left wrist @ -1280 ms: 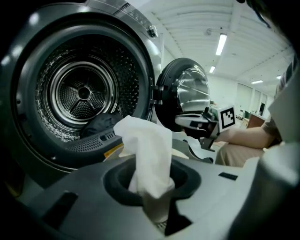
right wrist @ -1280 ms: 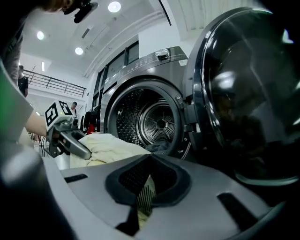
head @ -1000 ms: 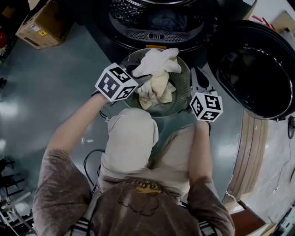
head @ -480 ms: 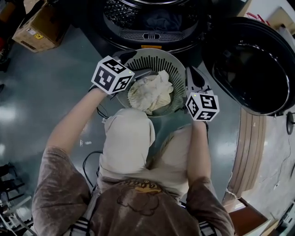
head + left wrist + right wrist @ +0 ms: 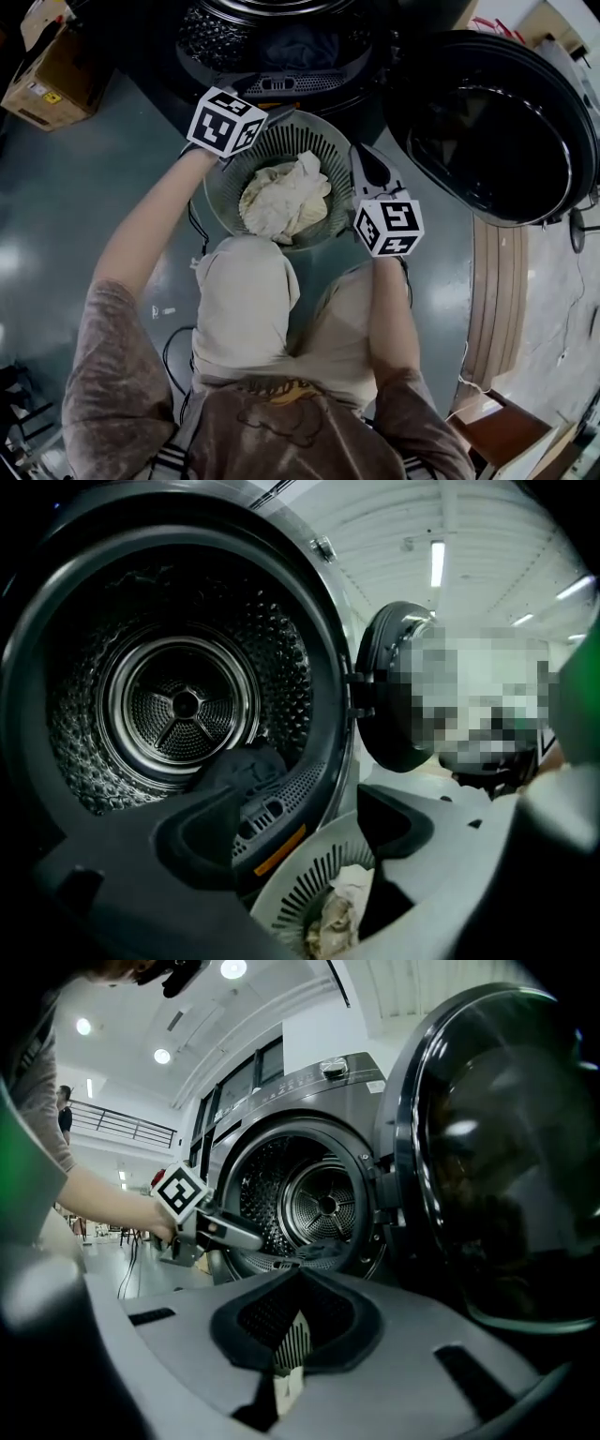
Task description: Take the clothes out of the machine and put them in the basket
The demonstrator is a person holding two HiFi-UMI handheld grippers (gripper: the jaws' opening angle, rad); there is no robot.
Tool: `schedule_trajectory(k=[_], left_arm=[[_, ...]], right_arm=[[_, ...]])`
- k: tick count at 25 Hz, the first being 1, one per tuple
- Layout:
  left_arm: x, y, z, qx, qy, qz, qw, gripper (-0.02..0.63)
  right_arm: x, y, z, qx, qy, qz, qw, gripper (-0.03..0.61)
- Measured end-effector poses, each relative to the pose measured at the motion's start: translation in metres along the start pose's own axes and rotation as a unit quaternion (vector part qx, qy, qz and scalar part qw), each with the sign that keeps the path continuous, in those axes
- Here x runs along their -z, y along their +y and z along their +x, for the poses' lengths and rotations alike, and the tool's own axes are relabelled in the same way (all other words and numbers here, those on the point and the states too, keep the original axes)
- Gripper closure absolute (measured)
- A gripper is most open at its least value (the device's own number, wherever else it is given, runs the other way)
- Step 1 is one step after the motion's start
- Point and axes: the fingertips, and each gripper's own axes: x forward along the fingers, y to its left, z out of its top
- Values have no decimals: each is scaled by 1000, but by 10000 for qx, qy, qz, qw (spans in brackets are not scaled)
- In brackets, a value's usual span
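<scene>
A round grey plastic basket with slatted walls [image 5: 292,141] sits on a glossy grey-green floor [image 5: 94,187], seen from above in the head view. The person's bent knees [image 5: 248,281] are on the near side of the basket. A dark front-loading machine with a perforated steel drum [image 5: 220,33] is on its far side. A crumpled cream cloth [image 5: 281,199] lies inside the basket and covers most of its bottom, its folds bunched and one corner peaking toward the far wall. Beyond the basket, a dark garment [image 5: 302,45] lies slumped low in the drum. The machine's round glass door [image 5: 492,122] stands swung open just right of the basket.

Only the left gripper view looks deep into the drum, to its dimpled wall and spoked back hub. It shows the dark garment resting against the front lip, just above the basket's rim. The left gripper [image 5: 297,791] is over the basket's far left rim. Its jaws are spread wide, have just been opening, and have nothing between them.

Only the right gripper view shows the machine's control panel with a knob [image 5: 333,1068] and round ceiling lamps [image 5: 232,967], both high above the basket. The right gripper [image 5: 296,1279] is clamped on the basket's right rim, with a strip of slatted wall pinched between its jaws.
</scene>
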Motion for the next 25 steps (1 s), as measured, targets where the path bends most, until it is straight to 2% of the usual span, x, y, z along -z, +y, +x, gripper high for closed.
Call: schedule_trajectory(k=[4, 11, 22, 25], left_arm=[[-5, 22, 34, -206, -28, 162, 9997, 221], [-5, 82, 90, -548, 350, 451, 9969, 197], [1, 124, 159, -217, 978, 836, 9915, 190], [10, 127, 171, -13, 1223, 667, 9902, 190]], right_arm=[[0, 5, 2, -41, 47, -2, 10000, 580], [-3, 18, 9, -165, 113, -126, 9997, 580], [-4, 22, 22, -204, 152, -74, 9996, 580], [-3, 24, 28, -237, 151, -45, 9996, 580]])
